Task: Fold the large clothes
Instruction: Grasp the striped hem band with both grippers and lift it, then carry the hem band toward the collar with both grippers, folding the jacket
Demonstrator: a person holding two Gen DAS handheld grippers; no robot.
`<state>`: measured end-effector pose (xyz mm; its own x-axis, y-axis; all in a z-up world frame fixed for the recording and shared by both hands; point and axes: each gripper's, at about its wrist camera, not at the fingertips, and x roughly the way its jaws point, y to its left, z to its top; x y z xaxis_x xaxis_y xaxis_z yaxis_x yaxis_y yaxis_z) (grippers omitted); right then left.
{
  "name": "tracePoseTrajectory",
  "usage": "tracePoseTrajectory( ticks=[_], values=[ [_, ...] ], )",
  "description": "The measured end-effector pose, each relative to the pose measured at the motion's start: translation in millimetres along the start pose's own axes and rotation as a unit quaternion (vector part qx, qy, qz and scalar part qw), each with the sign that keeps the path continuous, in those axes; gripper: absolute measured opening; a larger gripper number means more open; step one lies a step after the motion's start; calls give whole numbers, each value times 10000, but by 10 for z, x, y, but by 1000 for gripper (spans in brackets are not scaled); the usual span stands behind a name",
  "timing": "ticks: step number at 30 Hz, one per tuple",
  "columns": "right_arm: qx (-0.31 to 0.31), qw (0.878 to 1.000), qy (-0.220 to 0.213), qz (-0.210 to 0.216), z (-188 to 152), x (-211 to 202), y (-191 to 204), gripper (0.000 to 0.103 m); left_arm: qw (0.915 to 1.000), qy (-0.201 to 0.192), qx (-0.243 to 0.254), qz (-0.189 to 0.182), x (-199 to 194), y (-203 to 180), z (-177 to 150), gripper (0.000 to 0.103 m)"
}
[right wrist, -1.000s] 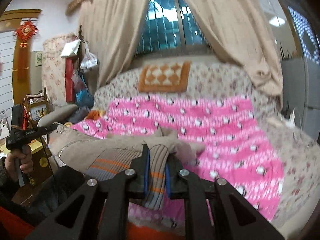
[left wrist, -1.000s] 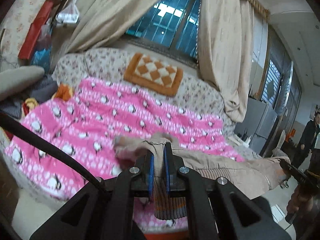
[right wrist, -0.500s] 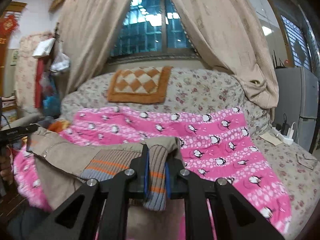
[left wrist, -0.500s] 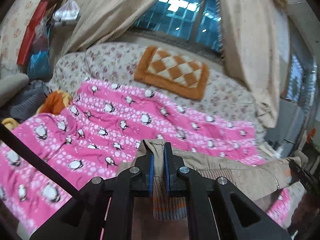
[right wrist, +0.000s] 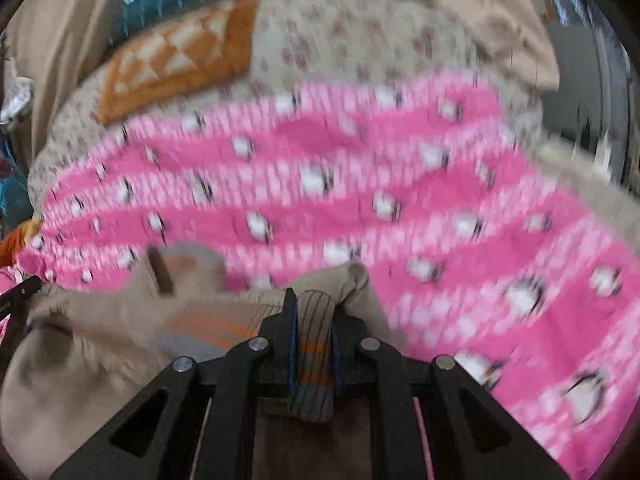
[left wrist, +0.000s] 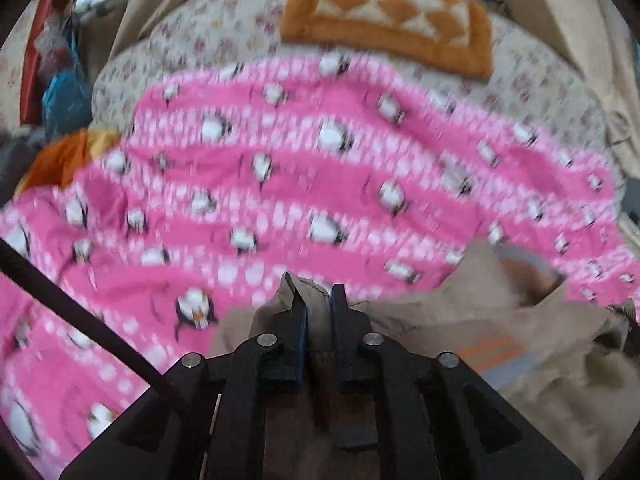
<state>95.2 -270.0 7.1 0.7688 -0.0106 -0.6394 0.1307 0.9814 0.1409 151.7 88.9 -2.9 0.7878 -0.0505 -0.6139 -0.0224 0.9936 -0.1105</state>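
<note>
The left gripper and right gripper each clench a ribbed hem corner of the beige jacket, which sags between them over the pink penguin blanket. Through the blur it looks soft, bulky and fairly heavy; the corners suit gripping.

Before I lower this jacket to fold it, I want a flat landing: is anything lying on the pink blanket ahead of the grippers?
Nothing visible does. The left gripper and right gripper both clamp the tan jacket, and the pink penguin blanket ahead looks bare. The orange cushion sits further back, off the blanket. Frames are blurred, so small items could escape notice.
</note>
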Motion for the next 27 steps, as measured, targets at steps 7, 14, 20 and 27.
tracePoseTrajectory(
  ticks=[7, 14, 20, 27],
  values=[
    [386, 9974, 158, 585, -41, -24, -167, 28, 9968, 738, -251, -181, 131, 108, 17, 5],
    [592, 9942, -780, 447, -125, -912, -391, 48, 9985, 457, -265, -157, -578, 355, 65, 26],
    [-765, 9912, -235, 1052, -163, -1091, 21, 18, 9939, 657, -66, -882, -1044, 127, -156, 13],
    [-980, 9689, 1129, 1970, -193, -616, 275, 18, 9761, 1458, 1045, -1230, -746, -677, -308, 7]
  ],
)
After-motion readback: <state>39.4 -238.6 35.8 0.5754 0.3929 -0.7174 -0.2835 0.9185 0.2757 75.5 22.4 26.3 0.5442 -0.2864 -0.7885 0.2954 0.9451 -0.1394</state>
